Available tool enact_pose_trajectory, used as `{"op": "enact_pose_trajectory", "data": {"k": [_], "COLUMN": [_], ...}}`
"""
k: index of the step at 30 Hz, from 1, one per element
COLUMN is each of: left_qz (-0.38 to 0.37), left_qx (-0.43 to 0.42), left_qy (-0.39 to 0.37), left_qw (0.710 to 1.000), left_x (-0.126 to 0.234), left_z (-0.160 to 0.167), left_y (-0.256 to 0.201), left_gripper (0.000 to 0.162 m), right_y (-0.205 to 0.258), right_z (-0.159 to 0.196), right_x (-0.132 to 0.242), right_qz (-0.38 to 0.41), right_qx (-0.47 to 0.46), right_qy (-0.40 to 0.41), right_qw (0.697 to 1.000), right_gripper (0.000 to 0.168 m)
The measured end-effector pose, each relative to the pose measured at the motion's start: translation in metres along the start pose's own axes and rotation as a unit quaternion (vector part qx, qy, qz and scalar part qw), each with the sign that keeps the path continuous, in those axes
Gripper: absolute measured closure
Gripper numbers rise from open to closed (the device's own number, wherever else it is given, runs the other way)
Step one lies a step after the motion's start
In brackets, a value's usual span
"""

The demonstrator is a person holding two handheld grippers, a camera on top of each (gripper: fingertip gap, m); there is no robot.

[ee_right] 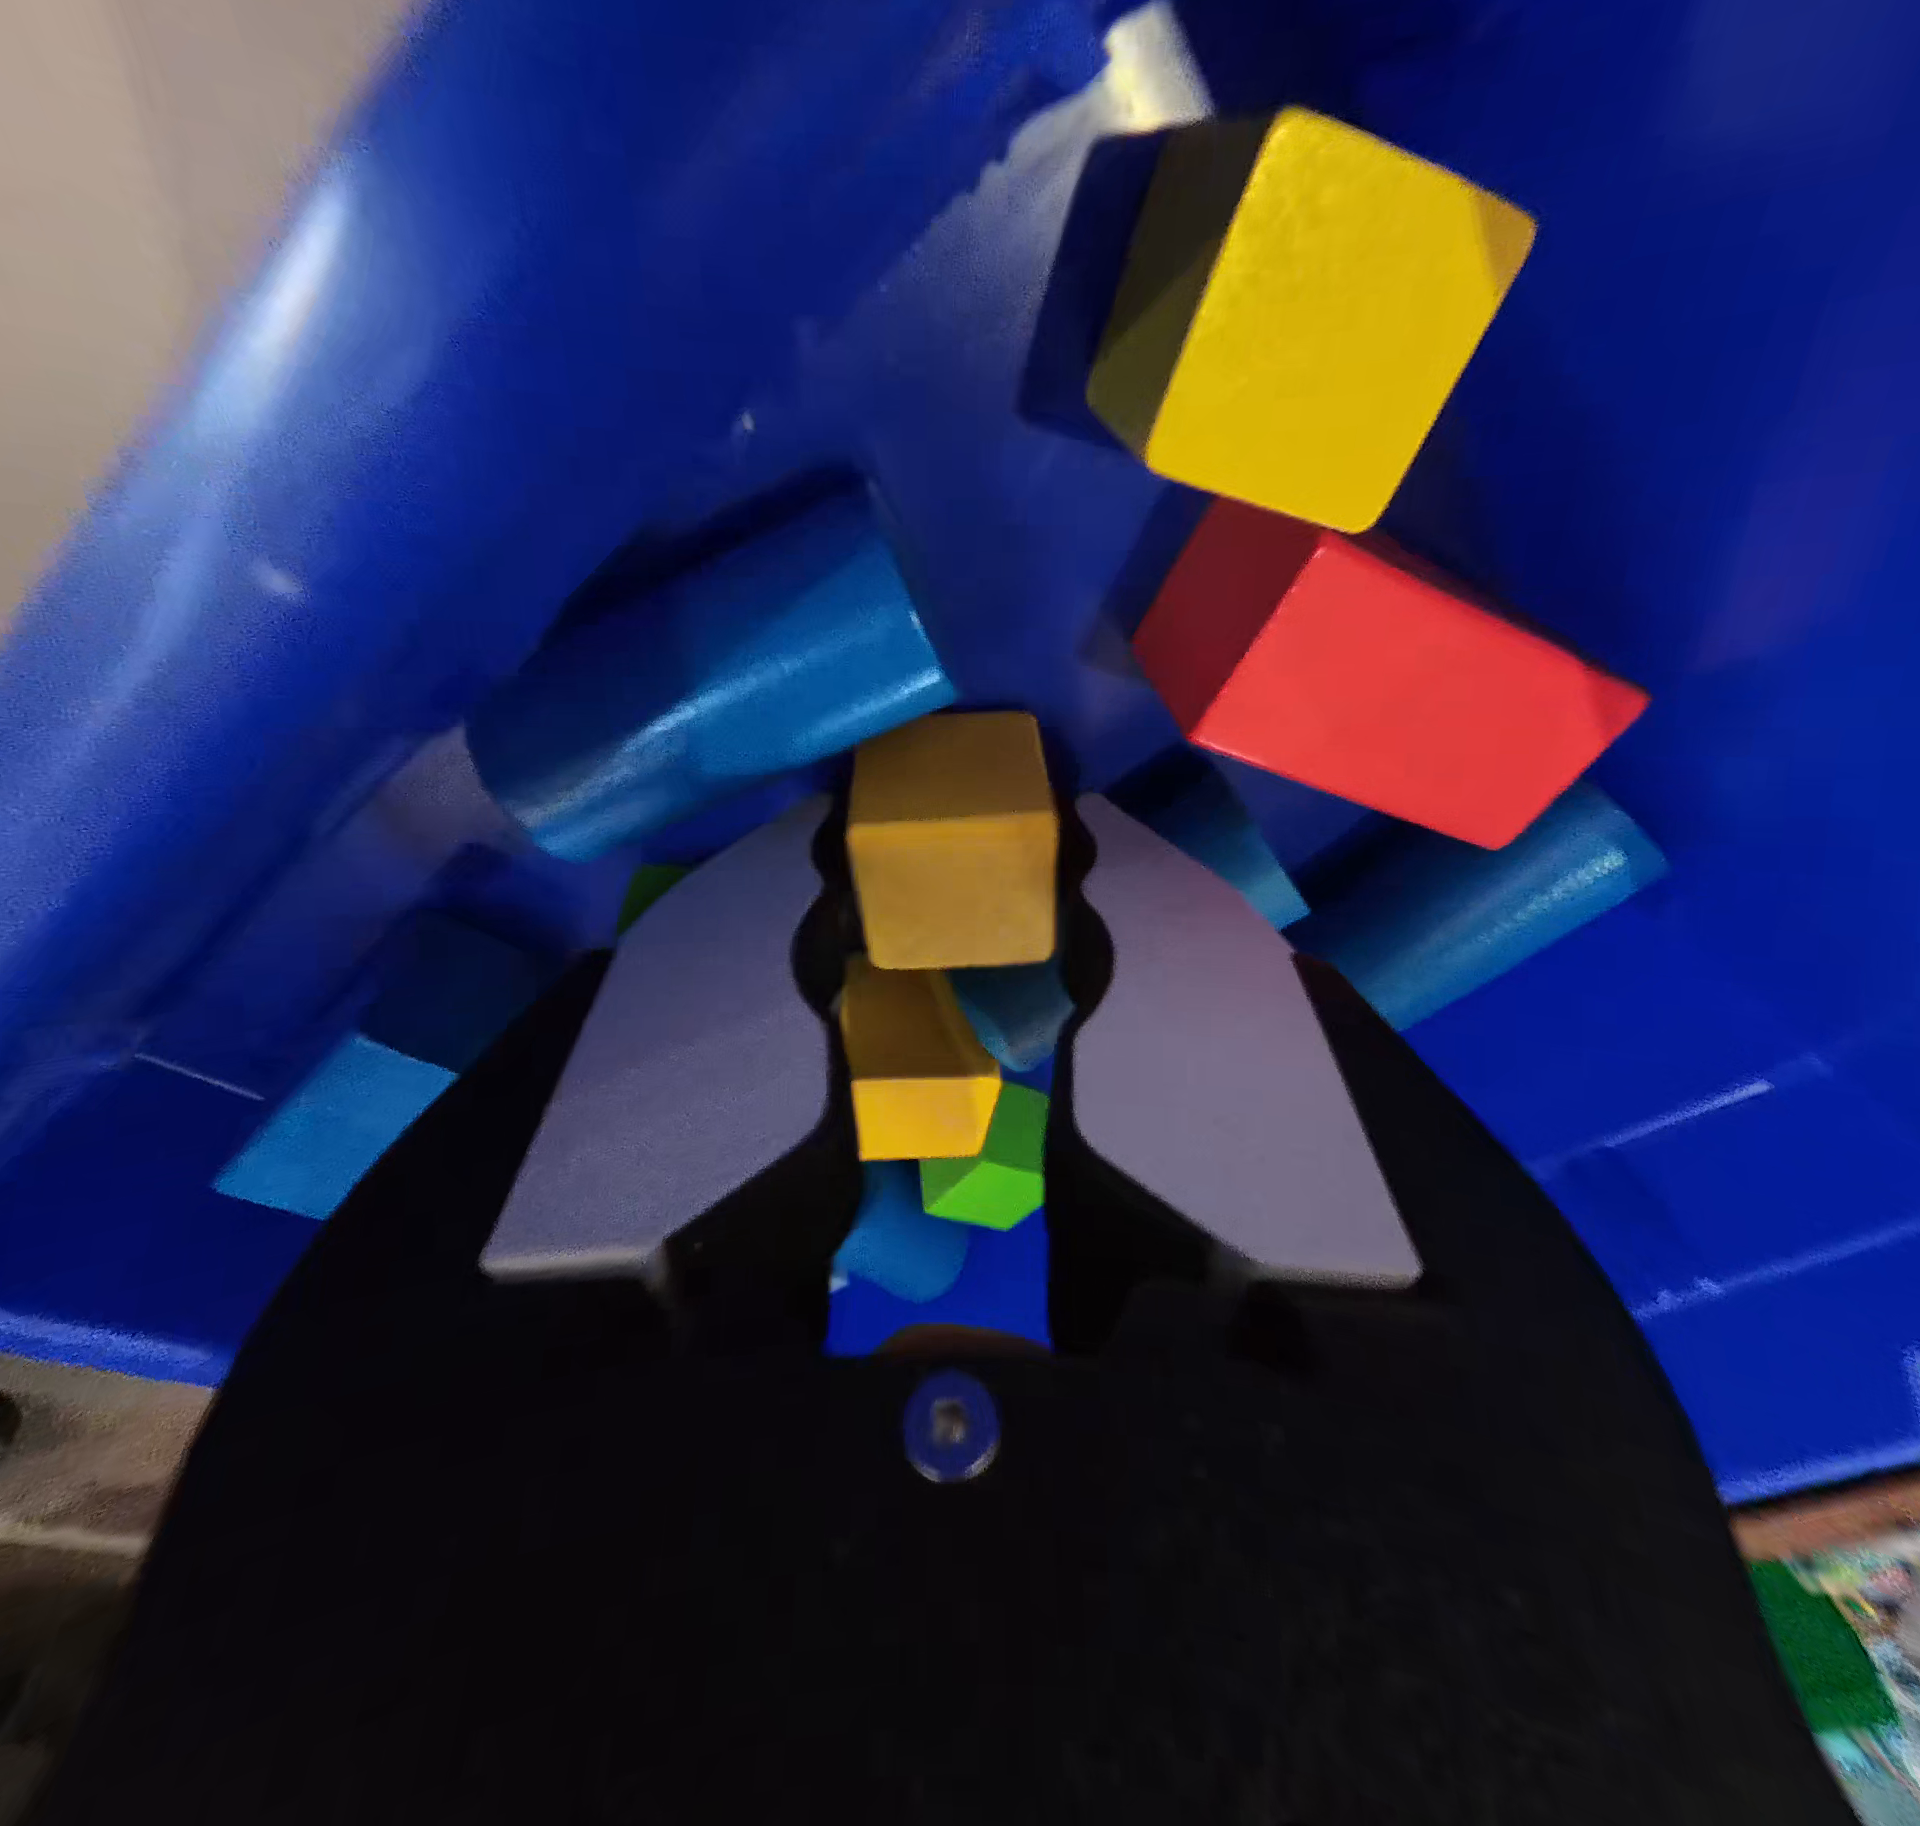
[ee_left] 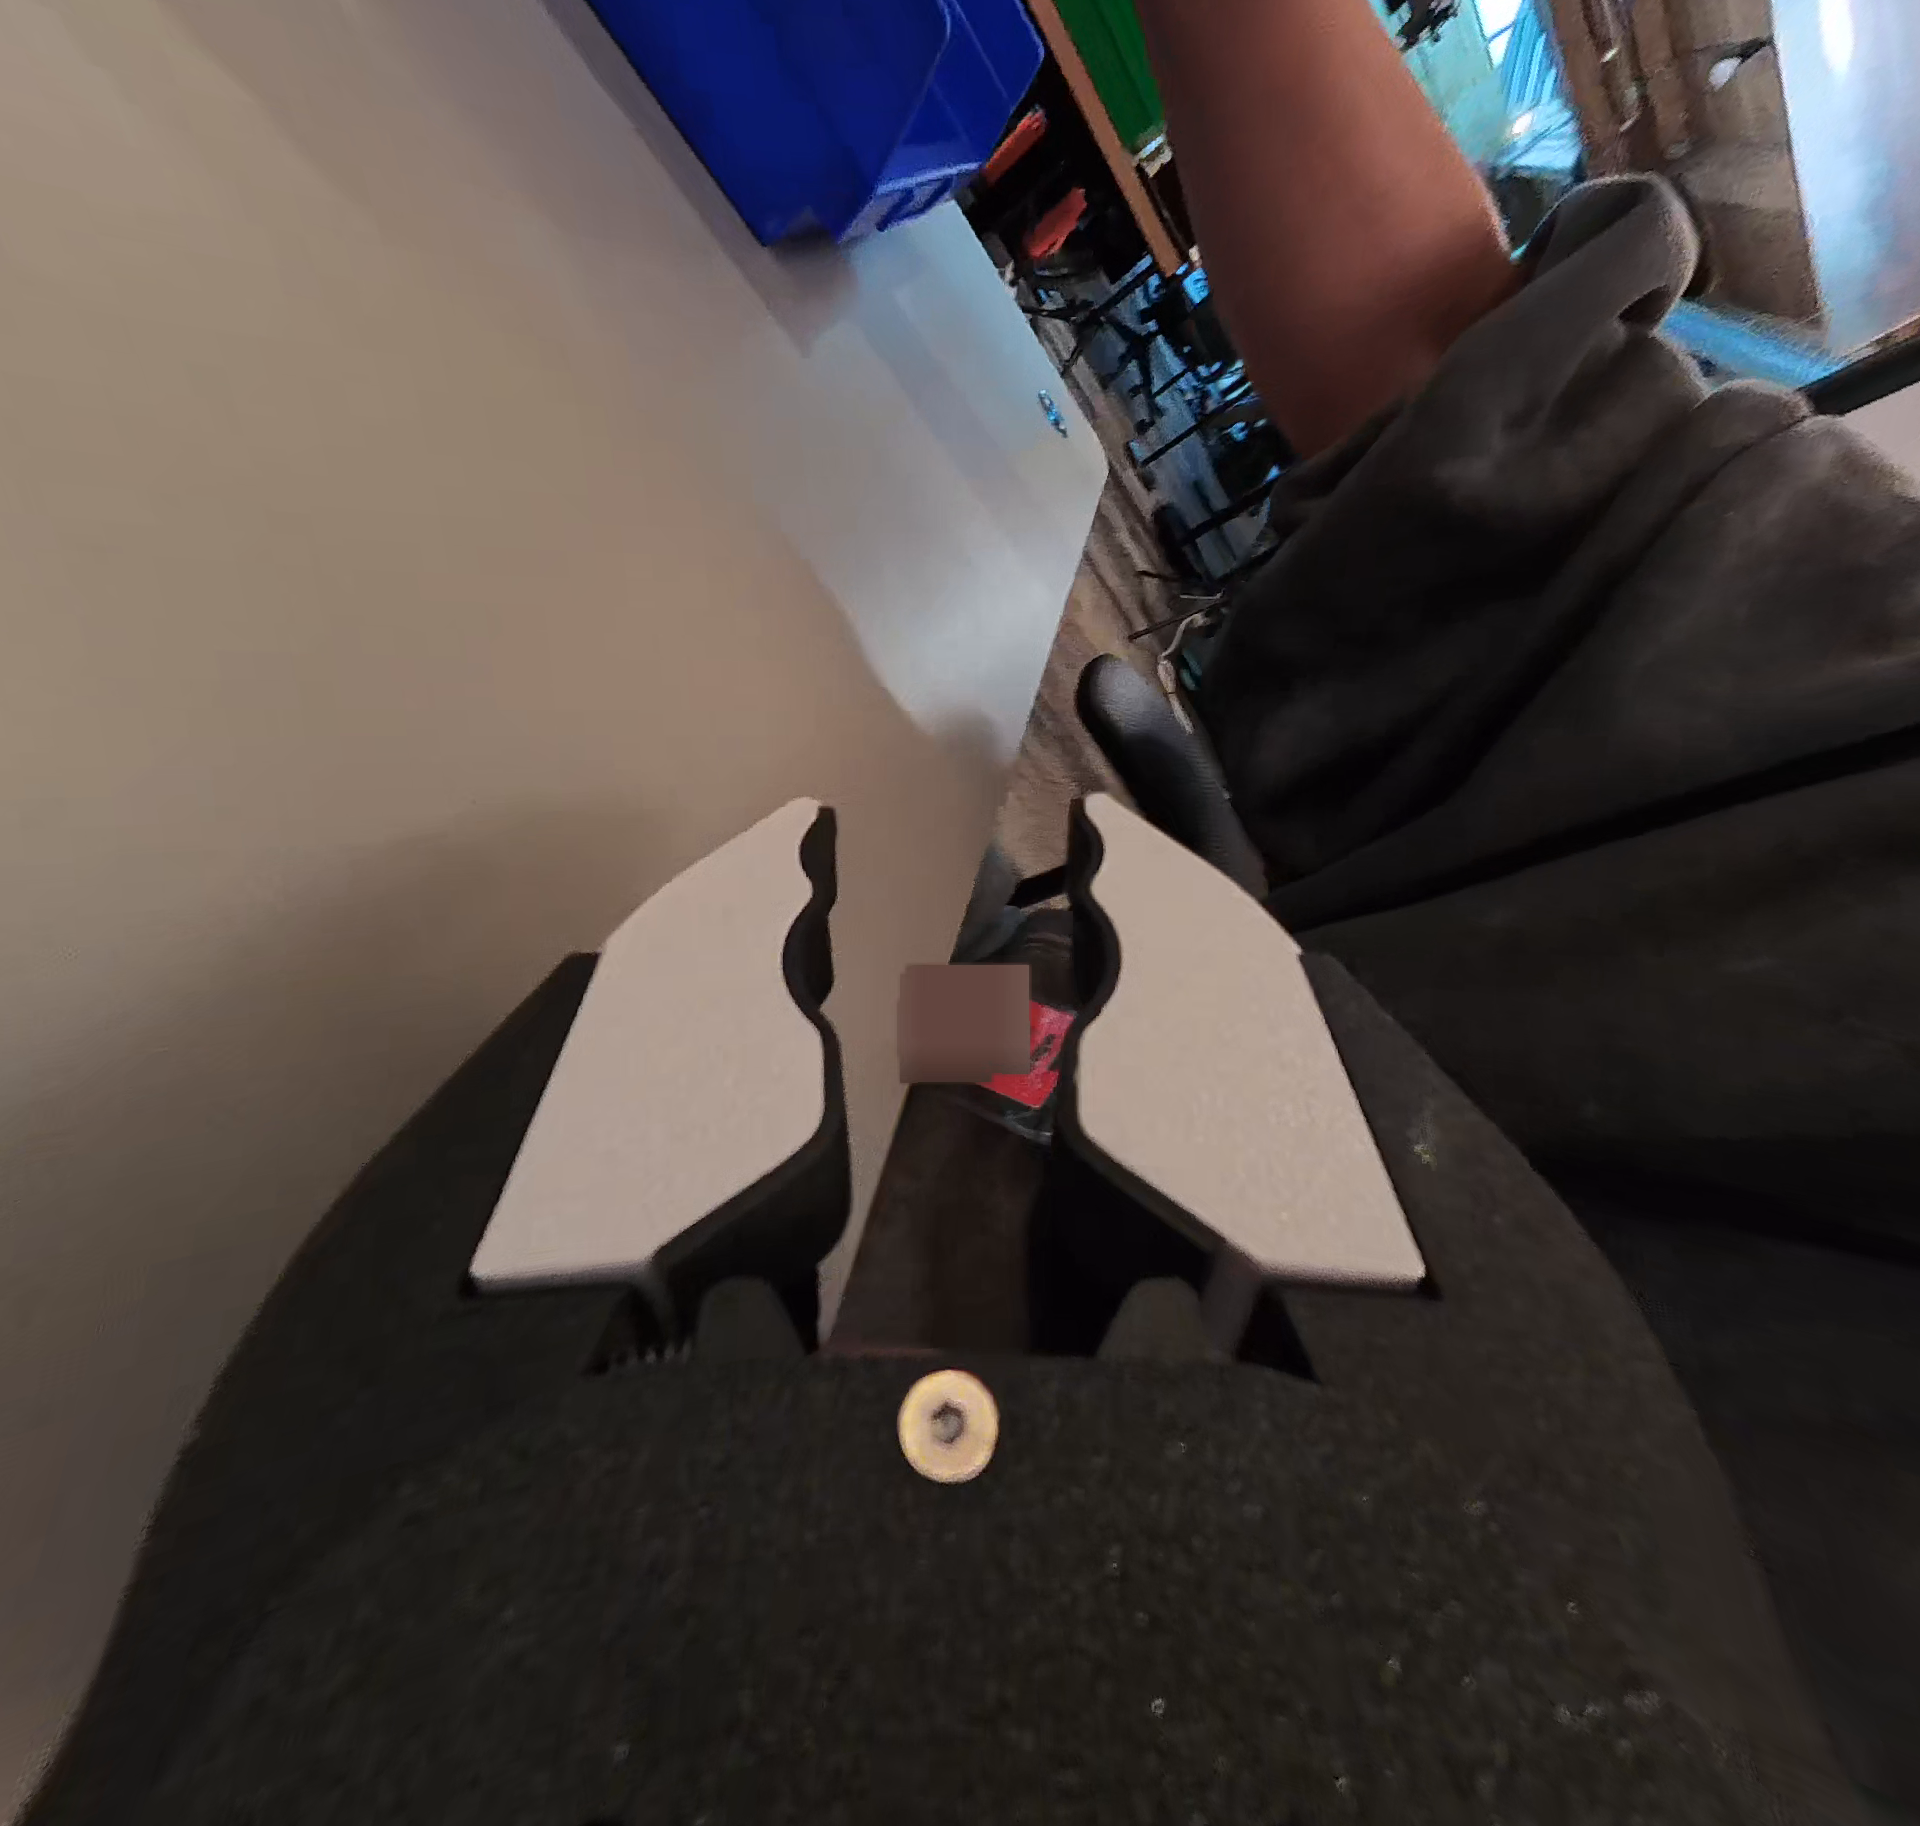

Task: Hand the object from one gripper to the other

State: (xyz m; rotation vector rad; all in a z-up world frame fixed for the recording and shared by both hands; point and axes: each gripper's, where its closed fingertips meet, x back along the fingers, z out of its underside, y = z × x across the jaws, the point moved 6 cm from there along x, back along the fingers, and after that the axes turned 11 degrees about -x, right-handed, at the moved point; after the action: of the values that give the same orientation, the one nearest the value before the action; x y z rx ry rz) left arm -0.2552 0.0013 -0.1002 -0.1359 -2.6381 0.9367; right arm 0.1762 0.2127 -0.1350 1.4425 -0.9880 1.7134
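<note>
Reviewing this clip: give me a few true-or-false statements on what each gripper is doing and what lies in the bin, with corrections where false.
1. The right gripper has an orange-yellow block between its fingers. True.
2. The left gripper holds a block. False: its jaws stand apart with nothing between them.
3. The right gripper is inside the blue bin. True: blocks lie all around it.
4. The red block lies on the table outside the bin. False: it lies in the bin, next to the yellow cube.
5. The left wrist view shows the blue bin on a pale table. True.
</note>
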Motion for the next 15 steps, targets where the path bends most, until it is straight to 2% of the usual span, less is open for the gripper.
{"op": "enact_pose_trajectory", "data": {"k": [2, 3, 5, 8, 9, 11, 13, 15], "left_qz": [-0.019, -0.032, -0.073, -0.176, -0.213, -0.275, -0.337, -0.384], "left_qx": [-0.032, -0.049, -0.083, -0.152, -0.173, -0.207, -0.222, -0.214], "left_qy": [0.001, 0.002, 0.009, 0.034, 0.043, 0.055, 0.055, 0.053], "left_qw": [0.999, 0.998, 0.994, 0.972, 0.961, 0.937, 0.913, 0.897], "left_x": [0.003, 0.005, 0.01, 0.023, 0.028, 0.041, 0.062, 0.091], "left_z": [0.0, -0.001, -0.004, -0.006, -0.008, -0.017, -0.032, -0.051], "left_y": [0.001, 0.0, 0.002, 0.009, 0.011, 0.013, 0.012, 0.013], "left_gripper": [0.125, 0.125, 0.125, 0.117, 0.115, 0.112, 0.106, 0.106], "right_y": [-0.002, -0.004, -0.002, 0.027, 0.051, 0.117, 0.188, 0.246], "right_z": [0.006, 0.012, 0.027, 0.068, 0.083, 0.109, 0.13, 0.144], "right_x": [0.01, 0.021, 0.058, 0.119, 0.131, 0.137, 0.127, 0.105], "right_qz": [-0.005, 0.01, 0.046, 0.068, 0.031, -0.099, -0.22, -0.296], "right_qx": [-0.017, -0.034, -0.062, -0.141, -0.16, -0.158, -0.132, -0.125], "right_qy": [-0.033, -0.053, -0.152, -0.339, -0.401, -0.501, -0.546, -0.555], "right_qw": [0.999, 0.998, 0.985, 0.928, 0.901, 0.845, 0.798, 0.767], "right_gripper": [0.111, 0.107, 0.106, 0.108, 0.111, 0.113, 0.114, 0.114]}}
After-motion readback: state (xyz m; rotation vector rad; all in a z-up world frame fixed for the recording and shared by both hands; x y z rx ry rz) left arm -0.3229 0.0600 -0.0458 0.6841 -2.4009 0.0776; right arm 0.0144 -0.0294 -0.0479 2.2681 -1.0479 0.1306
